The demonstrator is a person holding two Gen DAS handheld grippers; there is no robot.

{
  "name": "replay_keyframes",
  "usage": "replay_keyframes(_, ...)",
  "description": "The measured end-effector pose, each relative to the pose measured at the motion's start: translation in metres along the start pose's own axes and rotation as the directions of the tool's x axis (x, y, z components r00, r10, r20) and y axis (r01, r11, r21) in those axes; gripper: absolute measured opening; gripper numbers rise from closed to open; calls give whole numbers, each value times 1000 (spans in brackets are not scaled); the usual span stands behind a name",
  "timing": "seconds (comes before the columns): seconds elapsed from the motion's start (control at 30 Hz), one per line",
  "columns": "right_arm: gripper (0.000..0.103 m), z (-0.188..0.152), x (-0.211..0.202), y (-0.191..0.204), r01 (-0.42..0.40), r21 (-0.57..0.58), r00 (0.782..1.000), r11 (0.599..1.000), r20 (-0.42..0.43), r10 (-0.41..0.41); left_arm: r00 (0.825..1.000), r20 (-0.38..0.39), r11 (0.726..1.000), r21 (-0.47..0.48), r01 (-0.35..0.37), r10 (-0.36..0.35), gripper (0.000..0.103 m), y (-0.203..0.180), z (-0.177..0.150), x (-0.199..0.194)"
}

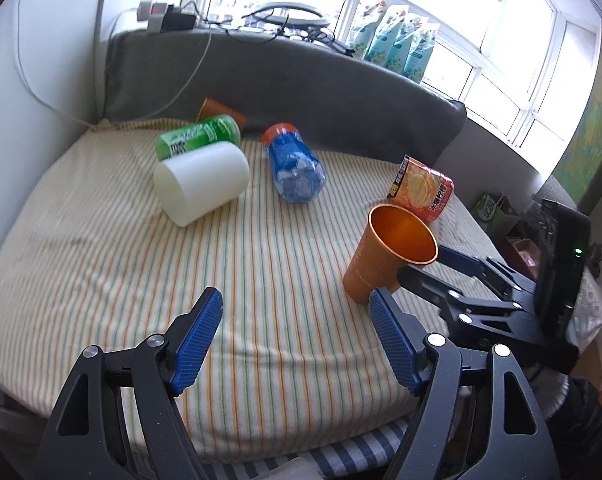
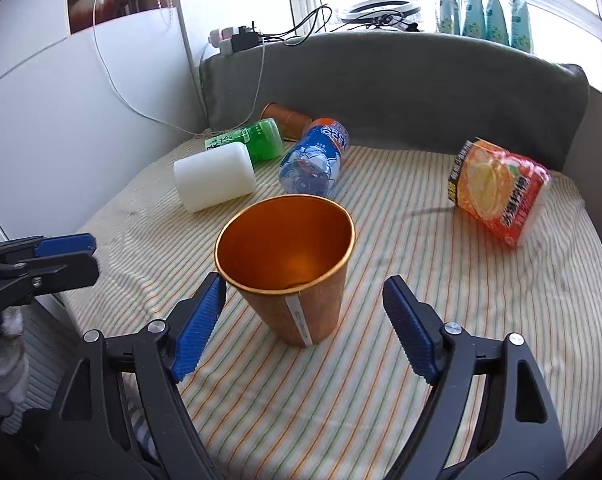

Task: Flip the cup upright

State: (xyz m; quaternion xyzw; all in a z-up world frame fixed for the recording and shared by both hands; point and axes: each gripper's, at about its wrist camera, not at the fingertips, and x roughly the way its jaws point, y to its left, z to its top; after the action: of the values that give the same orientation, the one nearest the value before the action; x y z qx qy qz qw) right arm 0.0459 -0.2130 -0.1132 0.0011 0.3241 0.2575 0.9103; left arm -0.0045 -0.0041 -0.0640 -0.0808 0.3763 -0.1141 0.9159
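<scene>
The orange cup (image 2: 291, 276) stands upright, mouth up, on the striped cloth (image 2: 421, 320), between the spread fingers of the right claw (image 2: 305, 326), which is open and grips nothing. The left claw (image 1: 295, 344) is also open and empty, the cup just ahead of its right finger.
</scene>
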Motion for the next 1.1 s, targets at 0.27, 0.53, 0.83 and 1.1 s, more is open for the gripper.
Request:
replay_keyframes(0.27,84,-6,-29,-7,18,39,999,999,41,-20,991,113,994,81,-74,65,76,-17,9,-6)
replay_keyframes(0.53,84,-8,-58,-11,75,54,992,996,102,-80,976,202,988,105,-111,88,76,-29,14,-14)
replay_keyframes(0.83,89,-3,-86,-18,150,104,969,983,183,-167,960,262,984,115,-135,101,76,-37,18,-20)
replay_keyframes(1.1,103,1,-101,-23,205,146,941,968,241,-236,937,330,980,118,-161,114,77,-42,19,-28)
